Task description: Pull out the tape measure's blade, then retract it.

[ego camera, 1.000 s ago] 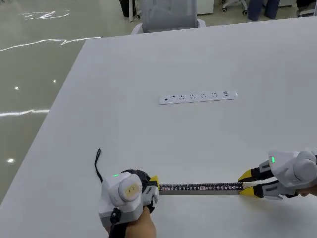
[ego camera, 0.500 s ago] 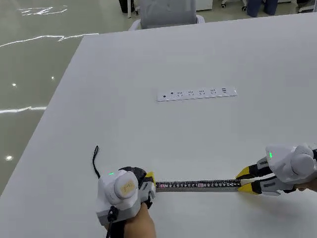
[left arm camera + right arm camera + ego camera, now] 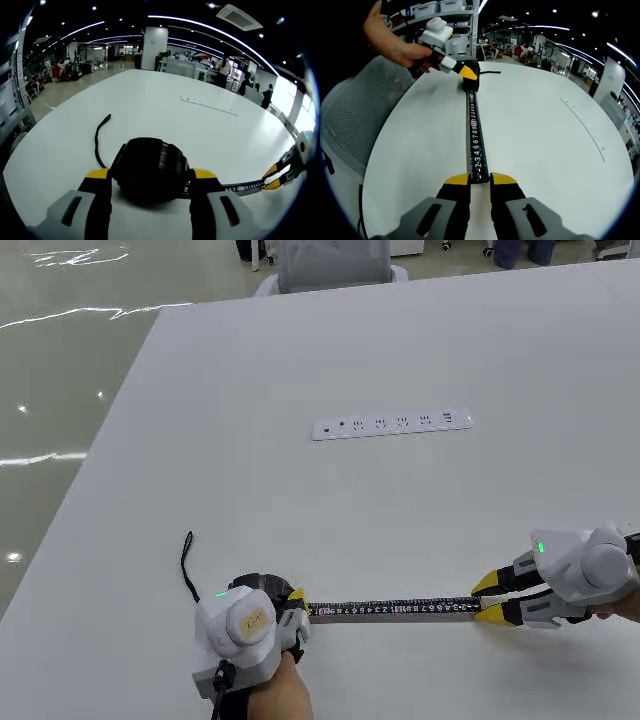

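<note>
The white desk (image 3: 300,360) runs off to a far edge where a grey chair (image 3: 330,260) stands. A white power strip (image 3: 392,425) lies flat around the middle of the desk, well apart from the work.

Near the front edge the tape measure (image 3: 150,167), a black case, sits on the desk. The left claw (image 3: 150,174) is clamped on it, one yellow-tipped jaw on each side. In the right gripper view a hand (image 3: 395,45) holds that gripper.

From the case the blade (image 3: 395,608) runs straight along the desk surface towards the right claw (image 3: 480,178). Its printed numbers face up. The two yellow tips are closed on the blade's free end, one on each side.

A thin black strap (image 3: 100,137) trails from the case and curves across the desk on the side away from the blade.

Compared with a second ago and half a second ago, the drawn-out blade looks about the same length. Both claws keep the same grips, and the right one sits in much the same place relative to the power strip. The whole head view has shifted slightly, which is the camera moving and not the things
</note>
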Motion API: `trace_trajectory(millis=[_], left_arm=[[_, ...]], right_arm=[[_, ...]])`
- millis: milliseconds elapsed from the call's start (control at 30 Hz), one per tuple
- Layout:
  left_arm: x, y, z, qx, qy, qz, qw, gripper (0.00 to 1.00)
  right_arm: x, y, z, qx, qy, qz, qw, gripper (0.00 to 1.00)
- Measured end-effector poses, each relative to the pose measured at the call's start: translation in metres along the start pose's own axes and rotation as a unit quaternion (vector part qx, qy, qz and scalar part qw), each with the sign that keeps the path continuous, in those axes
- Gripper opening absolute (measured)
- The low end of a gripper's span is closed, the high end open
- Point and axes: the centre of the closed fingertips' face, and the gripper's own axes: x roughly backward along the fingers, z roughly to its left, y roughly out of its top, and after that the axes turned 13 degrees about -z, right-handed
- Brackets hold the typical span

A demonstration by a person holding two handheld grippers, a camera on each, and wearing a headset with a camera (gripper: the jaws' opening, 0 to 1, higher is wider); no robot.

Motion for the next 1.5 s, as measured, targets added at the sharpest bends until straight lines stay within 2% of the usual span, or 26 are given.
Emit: trace_trajectory(millis=[733, 1133, 1500], left_arm=[[0.0005, -0.0009, 0.0015, 0.004, 0.005, 0.022, 0.9997, 0.55], [-0.0004, -0.001, 0.0015, 0.002, 0.002, 0.026, 0.9997, 0.55], [-0.0001, -0.0017, 0.0014, 0.011, 0.001, 0.028, 0.9995, 0.54]], right_arm=[[0.0002, -0.0018, -0.0006, 0.001, 0.002, 0.001, 1.0, 0.14], [0.0006, 0.0037, -0.0023, 0.01, 0.01, 0.003, 0.9999, 0.14], [-0.0009, 0.0055, -0.0015, 0.016, 0.011, 0.002, 0.9998, 0.14]])
